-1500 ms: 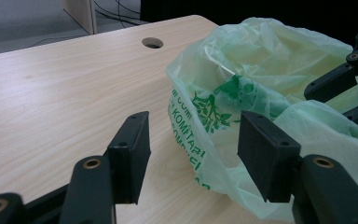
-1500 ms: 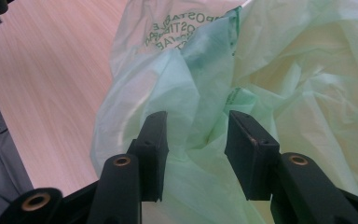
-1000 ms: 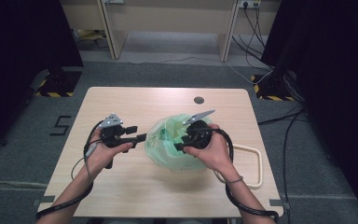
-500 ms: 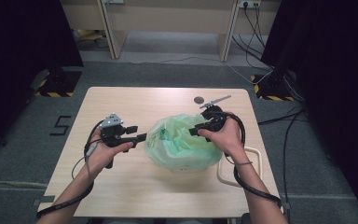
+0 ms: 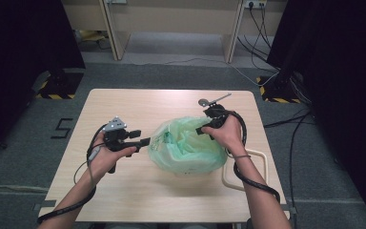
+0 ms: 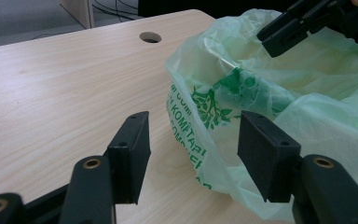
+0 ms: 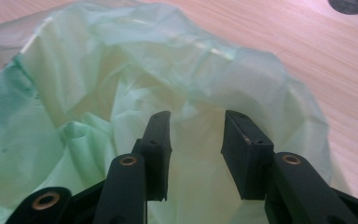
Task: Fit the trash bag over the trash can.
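A pale green plastic bag (image 5: 186,145) with dark green print lies on the wooden table (image 5: 124,105), its mouth gaping upward. My left gripper (image 5: 145,141) is level at the bag's left edge. In the left gripper view it (image 6: 193,140) stands open, and the printed edge of the bag (image 6: 270,98) lies just ahead of its jaws, untouched. My right gripper (image 5: 201,130) is at the bag's far right rim. Its jaws have just been opening. In the right gripper view it (image 7: 196,135) hovers open over the film (image 7: 98,84), with nothing pinched between the pads.
A cream-coloured loop frame (image 5: 264,167) lies on the table by the right forearm. A round cable hole (image 5: 203,102) sits near the far edge, just beyond the right gripper. Cables trail from both grippers. Grey floor surrounds the table.
The right gripper has moved from over the bag's middle to its far right rim, and the bag's mouth has spread wider. The left gripper has stayed in place.
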A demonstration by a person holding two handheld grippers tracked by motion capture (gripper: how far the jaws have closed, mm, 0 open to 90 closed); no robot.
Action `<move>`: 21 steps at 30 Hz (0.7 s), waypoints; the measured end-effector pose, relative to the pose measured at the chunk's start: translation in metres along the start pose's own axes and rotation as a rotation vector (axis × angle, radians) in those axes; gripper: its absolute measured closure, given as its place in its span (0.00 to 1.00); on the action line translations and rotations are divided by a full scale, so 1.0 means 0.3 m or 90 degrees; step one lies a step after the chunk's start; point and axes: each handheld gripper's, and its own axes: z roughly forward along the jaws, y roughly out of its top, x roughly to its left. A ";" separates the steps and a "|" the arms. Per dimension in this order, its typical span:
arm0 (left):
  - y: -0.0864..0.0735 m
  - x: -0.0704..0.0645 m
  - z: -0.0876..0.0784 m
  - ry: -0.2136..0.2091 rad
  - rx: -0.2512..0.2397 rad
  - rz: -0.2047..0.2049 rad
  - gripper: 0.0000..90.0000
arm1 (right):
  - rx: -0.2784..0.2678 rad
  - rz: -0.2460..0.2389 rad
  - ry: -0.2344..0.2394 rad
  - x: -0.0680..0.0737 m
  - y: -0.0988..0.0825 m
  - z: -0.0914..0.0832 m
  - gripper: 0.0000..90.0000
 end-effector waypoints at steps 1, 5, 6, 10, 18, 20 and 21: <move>-0.001 0.000 0.000 0.000 0.000 0.000 0.48 | -0.001 0.005 -0.003 -0.005 -0.002 0.002 0.69; -0.001 -0.002 0.002 0.000 0.000 0.000 0.47 | -0.005 0.010 -0.013 -0.012 -0.007 0.007 0.69; -0.001 -0.003 0.002 -0.001 0.000 0.000 0.47 | -0.006 0.013 -0.014 -0.011 -0.007 0.008 0.69; 0.000 -0.006 0.003 -0.003 -0.001 0.001 0.47 | -0.008 0.007 -0.027 0.000 -0.001 0.006 0.68; 0.000 -0.004 0.001 -0.001 -0.001 0.001 0.48 | -0.019 0.019 -0.034 -0.009 0.008 -0.023 0.70; -0.001 -0.005 0.001 -0.001 0.000 0.001 0.48 | -0.021 0.023 -0.032 -0.014 0.007 -0.026 0.70; -0.001 -0.005 0.001 -0.002 0.000 0.002 0.47 | -0.019 0.022 -0.032 -0.013 0.008 -0.025 0.70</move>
